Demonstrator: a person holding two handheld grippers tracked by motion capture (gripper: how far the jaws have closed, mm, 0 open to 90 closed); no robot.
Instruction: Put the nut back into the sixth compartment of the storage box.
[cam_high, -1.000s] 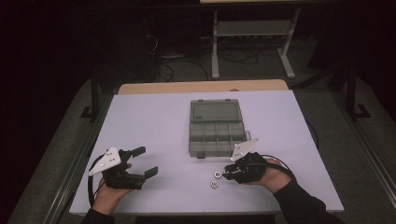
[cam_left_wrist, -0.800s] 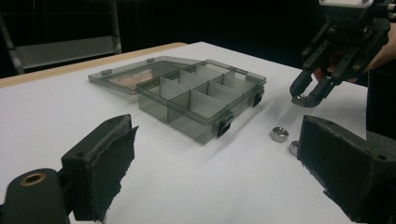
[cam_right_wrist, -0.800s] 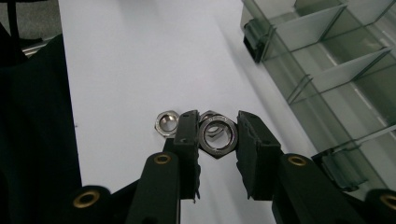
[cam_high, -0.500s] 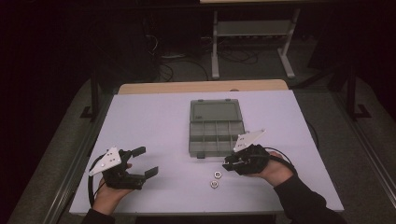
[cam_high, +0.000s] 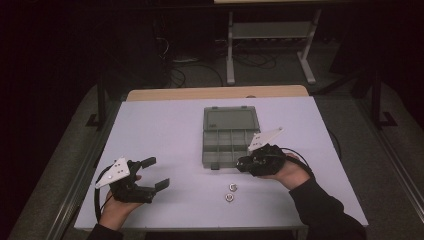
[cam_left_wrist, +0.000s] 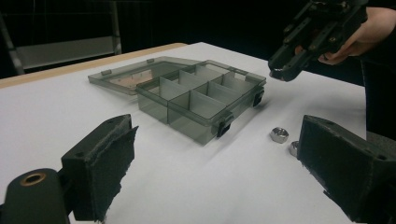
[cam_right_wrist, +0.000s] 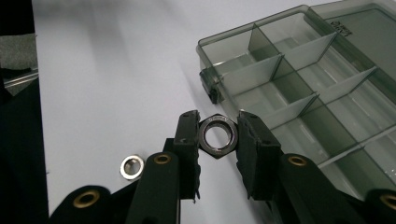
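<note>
Nearest, the left gripper (cam_high: 150, 175) rests on the white table (cam_high: 165, 130) with its jaws spread wide and nothing between them. Two loose hex nuts (cam_high: 230, 192) lie on the table just beyond. Further on, the right gripper (cam_right_wrist: 217, 140) pinches a steel hex nut (cam_right_wrist: 217, 135) between its pads, held above the near edge of the open grey compartment box (cam_high: 231, 136).

Two black grippers, left (cam_high: 152, 173) and right (cam_high: 243, 164), each topped by a grey three-cornered plate with small holes, fitted with blocky jaws faced in dark rough pads, brass-ringed screw holes, trailing black cables, held by hands, right arm in a dark sleeve (cam_high: 325, 210).
</note>
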